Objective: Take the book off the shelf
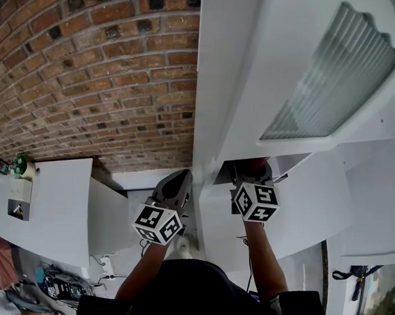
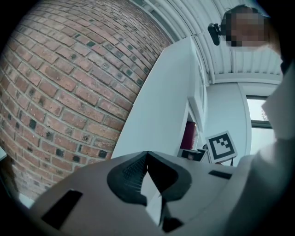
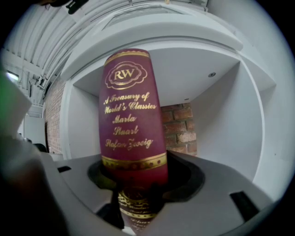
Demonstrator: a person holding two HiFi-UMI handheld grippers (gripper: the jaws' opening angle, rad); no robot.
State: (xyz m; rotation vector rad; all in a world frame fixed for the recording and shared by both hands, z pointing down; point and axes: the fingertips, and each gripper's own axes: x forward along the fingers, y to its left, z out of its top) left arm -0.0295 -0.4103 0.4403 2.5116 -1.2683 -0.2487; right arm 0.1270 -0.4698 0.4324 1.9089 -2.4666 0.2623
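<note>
Your book [image 3: 131, 115], a maroon hardback with gilt lettering and gold bands across its spine, stands upright in an open compartment of the white shelf [image 3: 230, 124], spine facing you, its lower end gripped between the jaws of your right gripper [image 3: 138, 189].

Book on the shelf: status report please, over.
Right claw shut on book, at the spine. Left claw shut, empty. Book upright in shelf, not yet out. Nothing seen in the way.
</note>
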